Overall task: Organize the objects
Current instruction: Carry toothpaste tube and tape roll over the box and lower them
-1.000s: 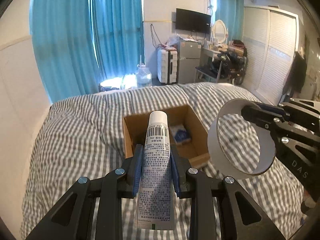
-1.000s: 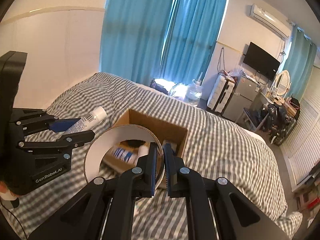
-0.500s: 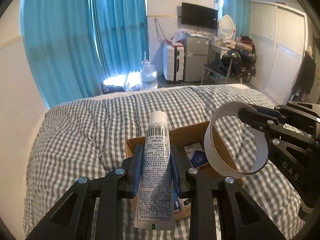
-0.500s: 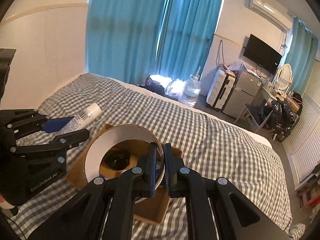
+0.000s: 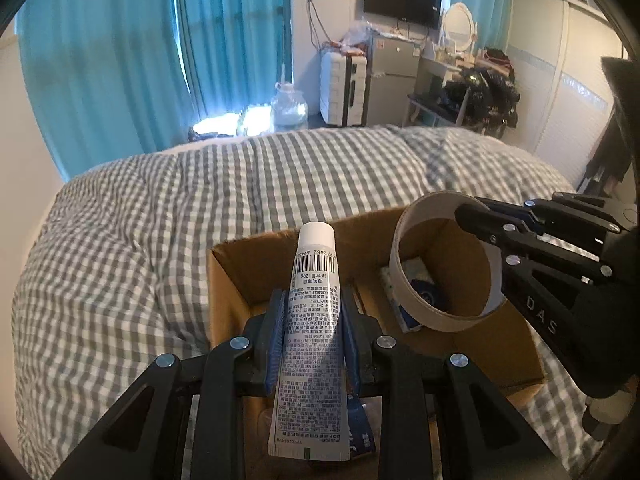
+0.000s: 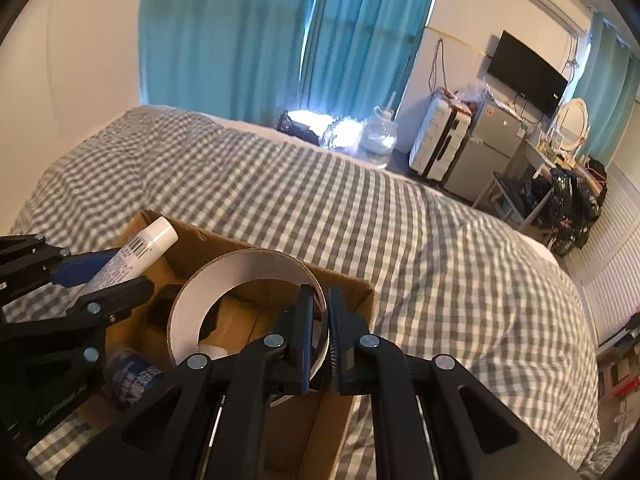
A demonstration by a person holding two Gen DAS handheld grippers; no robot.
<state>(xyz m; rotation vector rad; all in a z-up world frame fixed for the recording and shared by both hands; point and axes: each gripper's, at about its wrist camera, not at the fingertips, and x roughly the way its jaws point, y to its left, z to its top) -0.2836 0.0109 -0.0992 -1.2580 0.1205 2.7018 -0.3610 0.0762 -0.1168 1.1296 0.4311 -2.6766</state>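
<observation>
My left gripper is shut on a white tube with a barcode and white cap, held over the left part of an open cardboard box on the bed. My right gripper is shut on the wall of a cardboard ring and holds it over the same box. The ring also shows in the left wrist view, at the right, with the right gripper on it. The tube and left gripper show at the left of the right wrist view.
The box holds a blue-and-white packet, a dark item and other small things. It sits on a grey-and-white checked bedcover. Beyond the bed are blue curtains, a water jug, a suitcase and a cluttered desk.
Both grippers have moved forward and down toward the box, which now lies directly under the tube and the ring. Both grips are unchanged.
</observation>
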